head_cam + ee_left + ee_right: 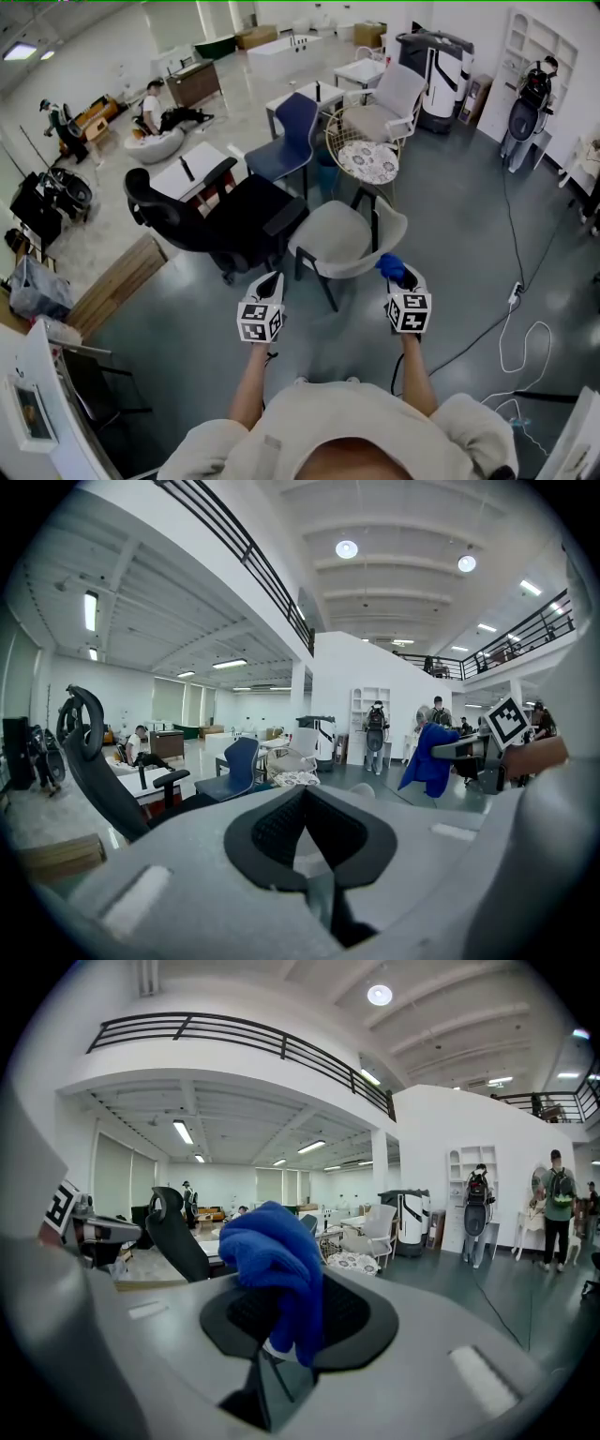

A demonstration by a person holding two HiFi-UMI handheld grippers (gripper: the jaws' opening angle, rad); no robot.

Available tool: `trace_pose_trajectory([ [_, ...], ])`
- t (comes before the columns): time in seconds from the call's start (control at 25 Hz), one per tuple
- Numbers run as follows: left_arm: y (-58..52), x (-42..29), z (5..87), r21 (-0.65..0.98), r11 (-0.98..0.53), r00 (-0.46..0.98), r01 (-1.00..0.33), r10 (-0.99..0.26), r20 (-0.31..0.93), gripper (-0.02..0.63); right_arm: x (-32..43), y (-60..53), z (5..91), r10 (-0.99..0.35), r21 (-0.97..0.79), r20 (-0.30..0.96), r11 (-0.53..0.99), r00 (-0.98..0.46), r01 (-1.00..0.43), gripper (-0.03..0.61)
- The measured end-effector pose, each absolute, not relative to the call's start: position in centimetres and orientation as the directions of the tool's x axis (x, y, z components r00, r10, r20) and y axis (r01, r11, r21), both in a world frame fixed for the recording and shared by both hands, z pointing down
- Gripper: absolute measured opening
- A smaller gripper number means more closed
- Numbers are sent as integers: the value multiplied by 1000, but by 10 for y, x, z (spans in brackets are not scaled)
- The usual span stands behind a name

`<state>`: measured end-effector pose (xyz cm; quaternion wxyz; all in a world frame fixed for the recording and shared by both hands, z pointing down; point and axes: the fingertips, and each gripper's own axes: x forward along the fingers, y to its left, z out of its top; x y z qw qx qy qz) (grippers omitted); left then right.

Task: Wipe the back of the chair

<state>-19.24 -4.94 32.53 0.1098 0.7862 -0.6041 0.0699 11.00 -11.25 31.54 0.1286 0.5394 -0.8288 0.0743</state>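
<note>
Right gripper (286, 1326): jaws clamped on a blue cloth (272, 1260) that bunches above the pads. Left gripper (307, 841): jaws together, nothing between them. Both are held level above the glossy grey floor (450, 244). The grey shell chair (342, 234) stands just ahead of them, with the cloth near its curved back rim. Beyond it are a black office chair (216, 225), a blue chair (291, 131) and a round patterned table (367, 161).
</note>
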Motion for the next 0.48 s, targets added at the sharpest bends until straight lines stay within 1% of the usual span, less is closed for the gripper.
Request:
trace_pose_trajectory([
  [0.24, -53, -193, 326, 92, -244, 259, -965, -935, 243, 2, 102, -114, 319, -866, 16, 303, 423, -398, -906, 97],
  [0.48, -57, -189, 332, 96, -238, 255, -967, -934, 250, 0, 109, -118, 328, -864, 11, 318, 415, -391, -910, 97],
])
